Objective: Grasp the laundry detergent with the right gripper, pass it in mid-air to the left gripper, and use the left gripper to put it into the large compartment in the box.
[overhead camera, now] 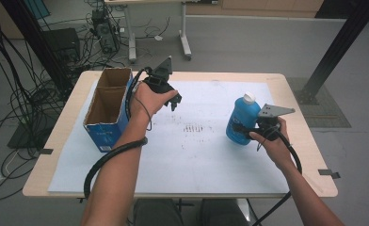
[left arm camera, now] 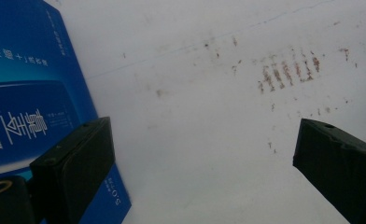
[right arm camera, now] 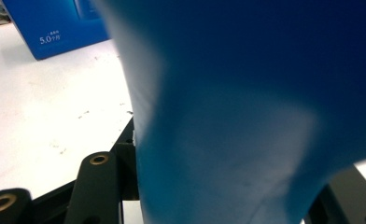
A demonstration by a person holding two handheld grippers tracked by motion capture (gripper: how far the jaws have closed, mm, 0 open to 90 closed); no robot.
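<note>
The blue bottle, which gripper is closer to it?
Right. The right gripper is clamped on the blue bottle, while the left gripper hangs open across the table, beside the cardboard box.

Your blue bottle (overhead camera: 242, 120) with its white cap (overhead camera: 249, 97) stands slightly tilted at the right of the white sheet (overhead camera: 196, 155). Your open blue cardboard box (overhead camera: 107, 109), brown inside, stands at the left edge, well apart from it.
</note>
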